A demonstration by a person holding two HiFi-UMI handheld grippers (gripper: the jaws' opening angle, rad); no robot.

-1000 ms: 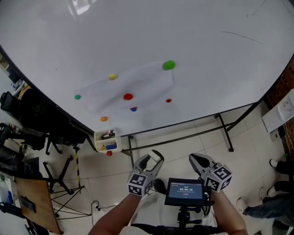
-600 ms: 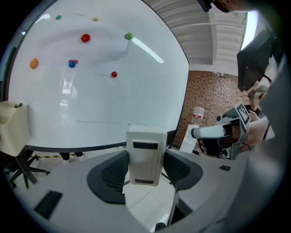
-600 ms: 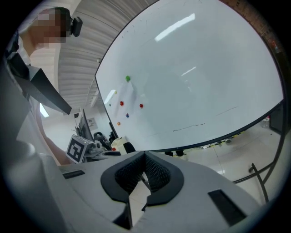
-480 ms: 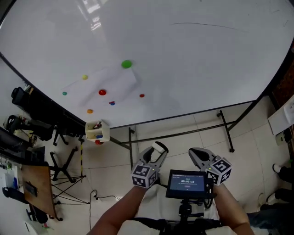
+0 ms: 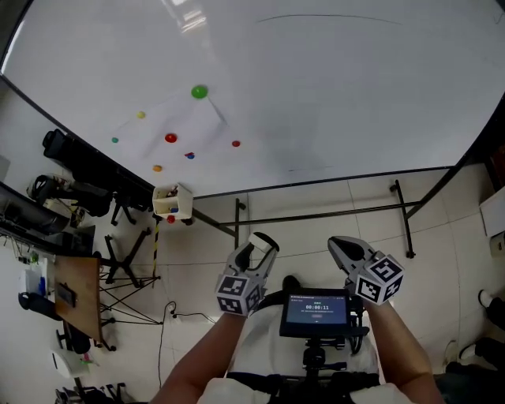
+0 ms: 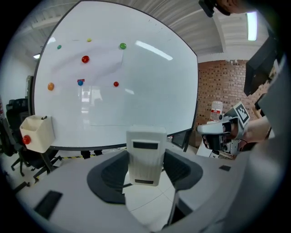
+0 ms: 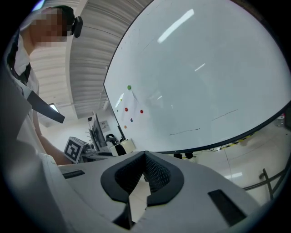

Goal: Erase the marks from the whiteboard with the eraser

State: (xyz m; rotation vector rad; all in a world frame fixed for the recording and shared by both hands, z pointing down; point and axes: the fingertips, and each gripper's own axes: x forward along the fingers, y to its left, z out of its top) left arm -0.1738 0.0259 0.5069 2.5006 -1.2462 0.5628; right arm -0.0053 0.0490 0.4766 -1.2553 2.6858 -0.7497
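The big whiteboard [image 5: 331,95] stands ahead on a metal frame. A thin dark line [image 5: 331,16] runs near its upper part, and the right gripper view shows it as short pen lines [image 7: 184,132]. My left gripper [image 5: 260,243] is held low in front of the person, shut on a white block eraser [image 6: 145,154] that stands upright between its dark pads [image 6: 111,173]. My right gripper [image 5: 341,246] is beside it at the same height, its jaws pressed together with nothing in them [image 7: 144,166]. Both are well short of the board.
Coloured magnets dot the board's left part, among them a green one [image 5: 200,91] and a red one [image 5: 170,138]. A cream marker box [image 5: 173,201] hangs at the board's lower edge. A small screen [image 5: 316,311] sits at the person's chest. Tripods and desks [image 5: 71,237] crowd the left.
The view has swung, so the board and its magnets now sit higher and further left in the picture. Both grippers stay low and close together, with the eraser still held.
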